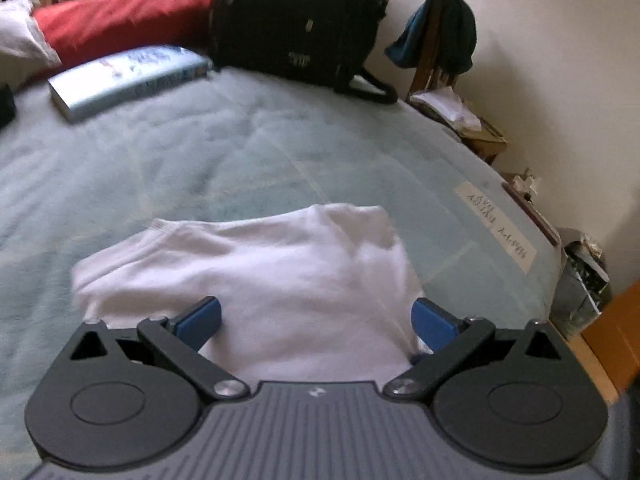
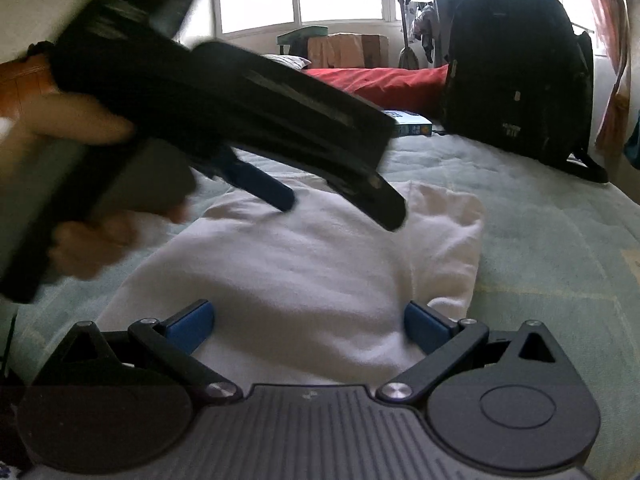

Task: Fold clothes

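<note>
A white folded garment [image 1: 256, 272] lies on the pale green bedspread [image 1: 160, 168], in a compact bundle. My left gripper [image 1: 316, 320] hovers over its near edge, open, with the blue pads spread wide and nothing between them. In the right wrist view the same white garment [image 2: 320, 280] fills the middle, and my right gripper [image 2: 308, 328] is open just above its near part. The left gripper [image 2: 280, 196], held by a hand [image 2: 80, 252], crosses that view from the upper left, over the far side of the garment.
A black backpack [image 1: 296, 20] stands at the far side of the bed next to a red pillow [image 1: 120, 20] and a blue book [image 1: 128, 76]. A wooden chair with dark clothes [image 1: 440, 36] stands at the right by the wall. The bed's edge [image 1: 532, 216] runs along the right.
</note>
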